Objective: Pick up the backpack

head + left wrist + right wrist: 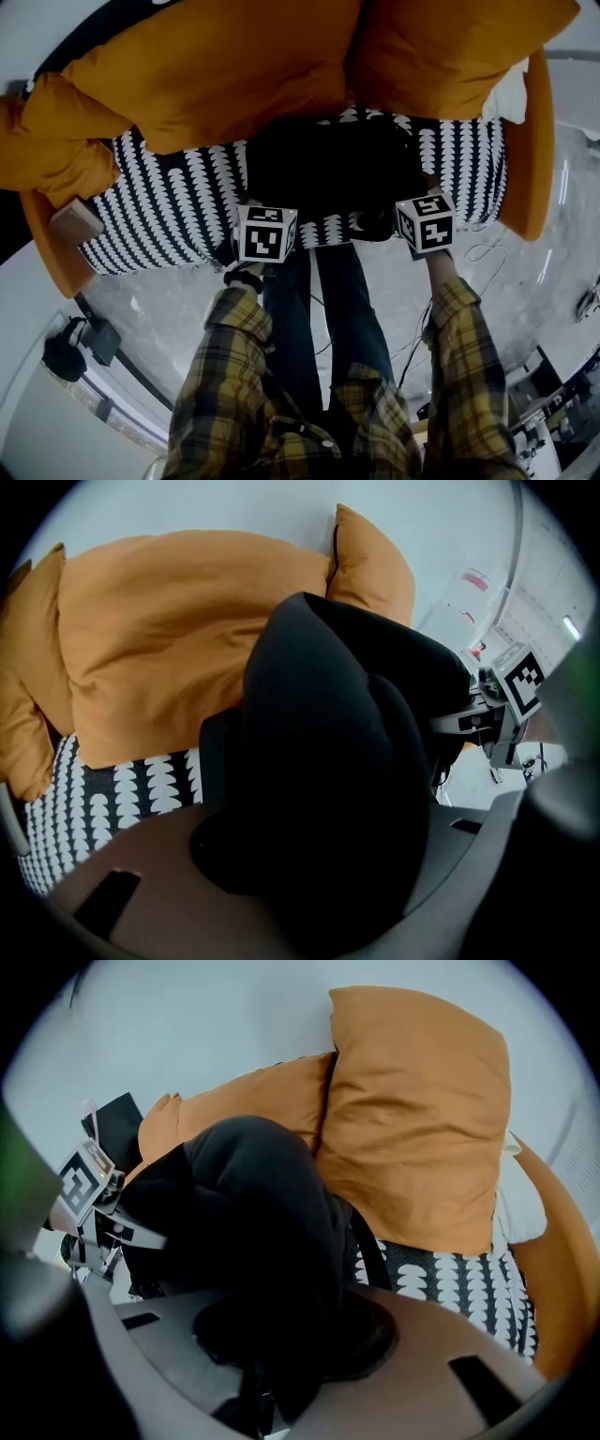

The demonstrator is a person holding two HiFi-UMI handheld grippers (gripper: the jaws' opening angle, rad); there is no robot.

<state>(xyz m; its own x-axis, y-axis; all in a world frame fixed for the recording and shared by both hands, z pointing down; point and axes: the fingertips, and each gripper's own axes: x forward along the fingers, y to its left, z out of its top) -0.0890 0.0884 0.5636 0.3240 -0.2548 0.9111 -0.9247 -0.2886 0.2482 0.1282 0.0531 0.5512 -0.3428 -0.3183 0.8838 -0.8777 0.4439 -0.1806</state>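
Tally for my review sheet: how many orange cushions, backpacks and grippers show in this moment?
orange cushions: 3
black backpack: 1
grippers: 2, the left gripper and the right gripper
Total: 6

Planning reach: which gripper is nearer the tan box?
Left. The left gripper holds the backpack on the side toward the tan box; the right gripper holds its far side.

Backpack [328, 169] on sofa [169, 220], cushions [234, 66] behind, left tool [257, 210], right tool [420, 199] flanking
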